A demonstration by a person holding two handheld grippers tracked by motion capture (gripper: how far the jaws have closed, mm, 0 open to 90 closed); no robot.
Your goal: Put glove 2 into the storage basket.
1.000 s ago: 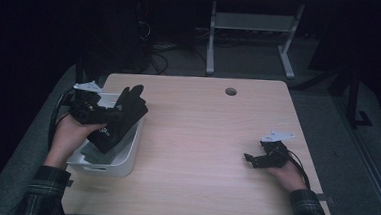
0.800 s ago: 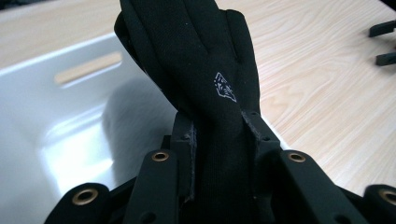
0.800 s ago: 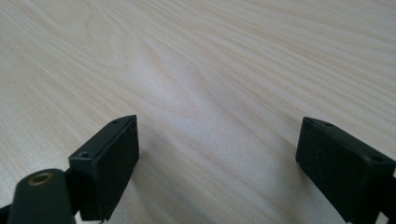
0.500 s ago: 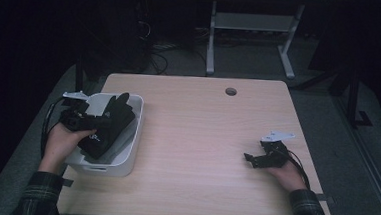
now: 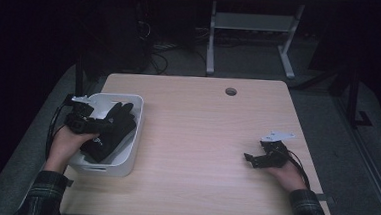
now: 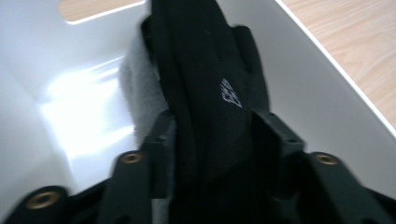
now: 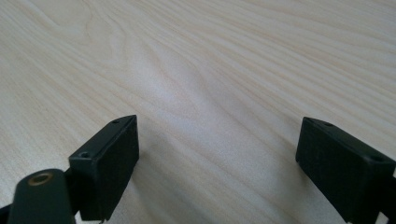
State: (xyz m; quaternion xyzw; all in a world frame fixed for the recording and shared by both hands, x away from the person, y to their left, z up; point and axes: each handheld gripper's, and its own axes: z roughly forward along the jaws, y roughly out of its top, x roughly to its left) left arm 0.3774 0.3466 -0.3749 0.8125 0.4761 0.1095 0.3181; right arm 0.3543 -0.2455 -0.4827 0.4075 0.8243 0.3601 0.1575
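Note:
A black glove (image 5: 114, 130) with a small white logo lies in the white bin (image 5: 138, 129) at the table's left. My left gripper (image 5: 99, 126) reaches into the bin from its left side. In the left gripper view the glove (image 6: 205, 84) and its grey lining run between the jaws of the left gripper (image 6: 215, 135). Those jaws have just been opening and stand loose around the glove, which rests against the bin wall (image 6: 70, 60). My right gripper (image 5: 248, 160) rests on the table at the right, open. In the right gripper view bare wood shows between the right gripper's (image 7: 217, 140) jaws.
The wooden table (image 5: 201, 138) has a round cable hole (image 5: 231, 91) near its far edge. A white desk frame (image 5: 253, 36) and cables stand on the dark floor beyond the table. A person's plaid sleeves enter from the bottom corners.
The left hand has come down and leftward, lowering the glove from above the bin into it. Its jaws now stand wider. The right hand has stayed in place.

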